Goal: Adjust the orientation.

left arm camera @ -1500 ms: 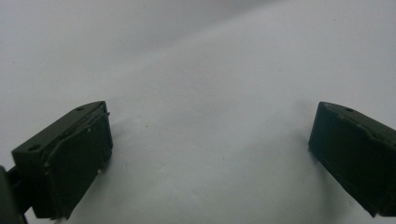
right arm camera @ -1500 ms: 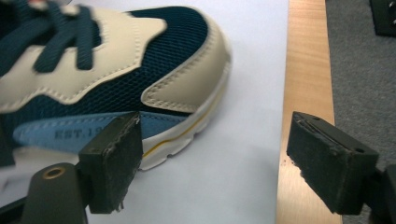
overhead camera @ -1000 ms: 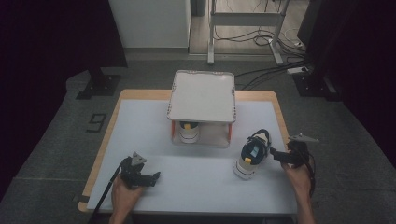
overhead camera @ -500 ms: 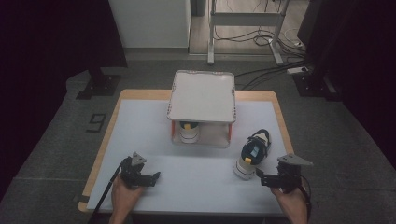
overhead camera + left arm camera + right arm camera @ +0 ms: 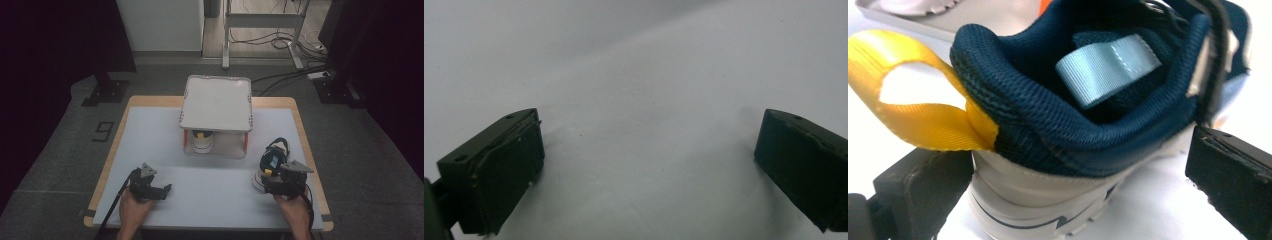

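A dark blue shoe (image 5: 273, 159) with a grey-white sole and a yellow heel loop lies on the white table (image 5: 210, 200) at the right. Right behind its heel is my right gripper (image 5: 270, 184). In the right gripper view the heel (image 5: 1068, 125) sits between the jaws of this gripper (image 5: 1078, 150). They have just been opening and stand wide, not pressing on it. My left gripper (image 5: 165, 190) rests near the front left of the table, open, with bare tabletop between its jaws (image 5: 649, 145).
A small rack with a white top tray (image 5: 216, 102) and orange legs stands at the middle back. A second shoe (image 5: 202, 141) sits under it. The table's wooden rim (image 5: 305, 140) runs close to the right of the blue shoe.
My right hand has swung from the right side of the blue shoe toward the front edge and then left, ending behind its heel. The shoe and the left gripper have stayed put.
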Available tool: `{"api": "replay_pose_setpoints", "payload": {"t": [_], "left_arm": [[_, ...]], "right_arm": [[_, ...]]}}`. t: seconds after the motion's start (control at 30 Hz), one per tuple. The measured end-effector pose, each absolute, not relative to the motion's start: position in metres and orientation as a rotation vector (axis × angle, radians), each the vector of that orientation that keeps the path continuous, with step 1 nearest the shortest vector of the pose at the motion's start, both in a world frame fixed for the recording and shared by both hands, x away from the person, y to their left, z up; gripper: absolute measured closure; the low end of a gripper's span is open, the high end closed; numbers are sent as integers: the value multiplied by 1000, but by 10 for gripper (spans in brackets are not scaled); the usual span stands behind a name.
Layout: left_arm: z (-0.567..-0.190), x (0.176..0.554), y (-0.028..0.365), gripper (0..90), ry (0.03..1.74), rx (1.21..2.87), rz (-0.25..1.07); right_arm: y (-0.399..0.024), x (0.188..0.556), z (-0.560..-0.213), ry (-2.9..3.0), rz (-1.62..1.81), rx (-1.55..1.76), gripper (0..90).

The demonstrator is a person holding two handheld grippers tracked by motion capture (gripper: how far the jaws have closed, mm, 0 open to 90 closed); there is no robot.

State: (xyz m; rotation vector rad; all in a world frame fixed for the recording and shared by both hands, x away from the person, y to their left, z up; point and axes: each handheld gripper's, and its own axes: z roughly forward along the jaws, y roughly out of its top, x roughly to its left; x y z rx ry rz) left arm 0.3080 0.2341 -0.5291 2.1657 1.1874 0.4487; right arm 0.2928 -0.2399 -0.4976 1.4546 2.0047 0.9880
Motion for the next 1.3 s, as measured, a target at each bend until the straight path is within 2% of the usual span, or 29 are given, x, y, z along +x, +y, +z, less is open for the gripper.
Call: {"api": "replay_pose_setpoints", "payload": {"t": [0.3, 0.5, 0.7, 0.83, 1.0, 1.3], "left_arm": [[-529, 308, 234, 0, 1189, 2164, 449], [-529, 308, 234, 0, 1188, 2165, 449], [-529, 308, 234, 0, 1188, 2165, 449], [-529, 308, 234, 0, 1188, 2166, 448], [-529, 308, 234, 0, 1188, 2165, 450], [-529, 308, 234, 0, 1188, 2164, 449]], "right_arm": [[-282, 283, -495, 1947, 932, 1542, 0], [-269, 295, -497, 1969, 1036, 1539, 8], [-261, 318, -500, 1956, 1021, 1558, 102], [-263, 324, -499, 1970, 1030, 1587, 115], [-266, 322, -495, 1979, 1012, 1595, 222], [-266, 304, -491, 1982, 1028, 1542, 256]]}}
